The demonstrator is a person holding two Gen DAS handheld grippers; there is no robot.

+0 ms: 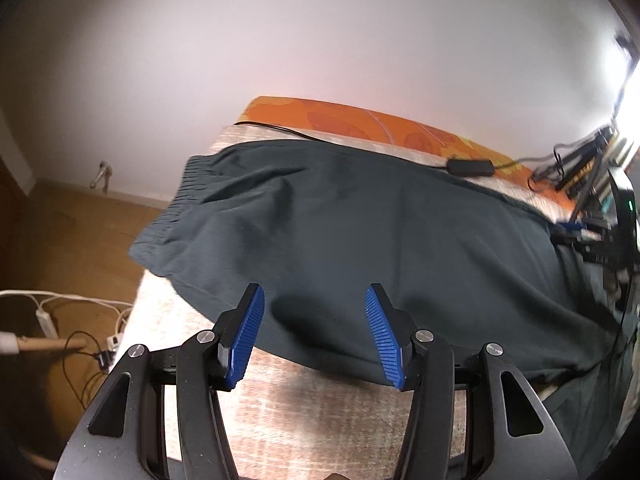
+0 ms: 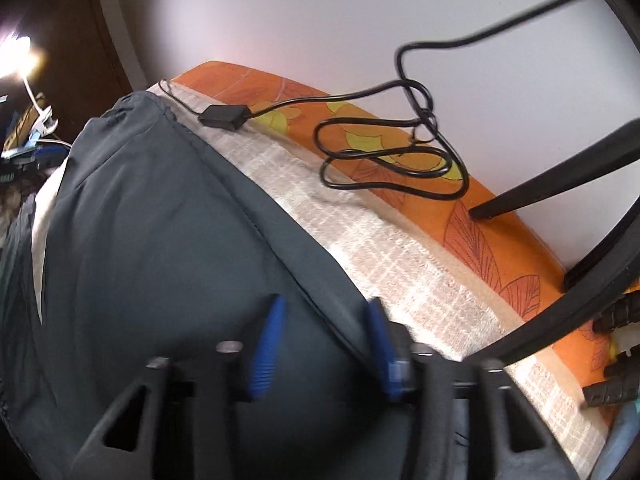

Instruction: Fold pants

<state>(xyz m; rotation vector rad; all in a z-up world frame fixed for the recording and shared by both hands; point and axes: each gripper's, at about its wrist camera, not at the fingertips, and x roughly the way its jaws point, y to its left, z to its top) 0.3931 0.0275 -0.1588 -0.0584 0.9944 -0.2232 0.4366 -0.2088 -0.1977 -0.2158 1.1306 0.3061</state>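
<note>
While both tools gape, pants [image 1: 360,220] cover towel [image 1: 320,412].

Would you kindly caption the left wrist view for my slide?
Open left gripper poised over the near edge of dark pants spread on a towel.

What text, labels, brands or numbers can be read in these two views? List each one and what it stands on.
None can be read.
pants: plain dark fabric, no label showing.
black adapter box: no legible marking.
orange leaf-print cloth: pattern only.
cluttered shelf: too blurred and small to tell whether anything is printed there.
</note>
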